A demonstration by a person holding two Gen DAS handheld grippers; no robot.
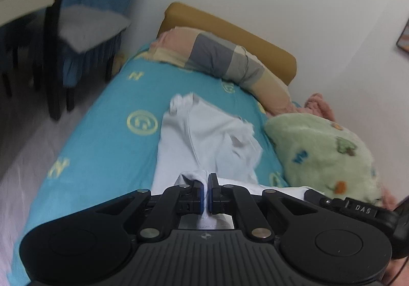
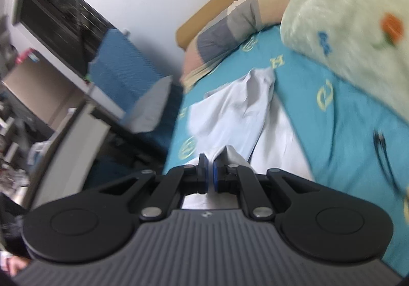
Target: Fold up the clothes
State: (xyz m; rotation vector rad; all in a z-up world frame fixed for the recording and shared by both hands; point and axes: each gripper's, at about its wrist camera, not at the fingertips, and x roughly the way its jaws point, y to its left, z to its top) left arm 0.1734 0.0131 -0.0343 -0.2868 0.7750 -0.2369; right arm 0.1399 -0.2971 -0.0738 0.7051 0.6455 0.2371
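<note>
A pale white-grey garment lies stretched along the turquoise bed sheet. My left gripper is shut on a bunched edge of the garment at its near end. In the right wrist view the same garment runs away from me over the sheet. My right gripper is shut on another pinched fold of it. Both held edges are lifted off the sheet. The garment's far end is crumpled.
A green fleece blanket lies to the right of the garment. A striped pillow and a mustard headboard are at the far end. A dark chair with blue cloth stands left of the bed. A desk shows in the right wrist view.
</note>
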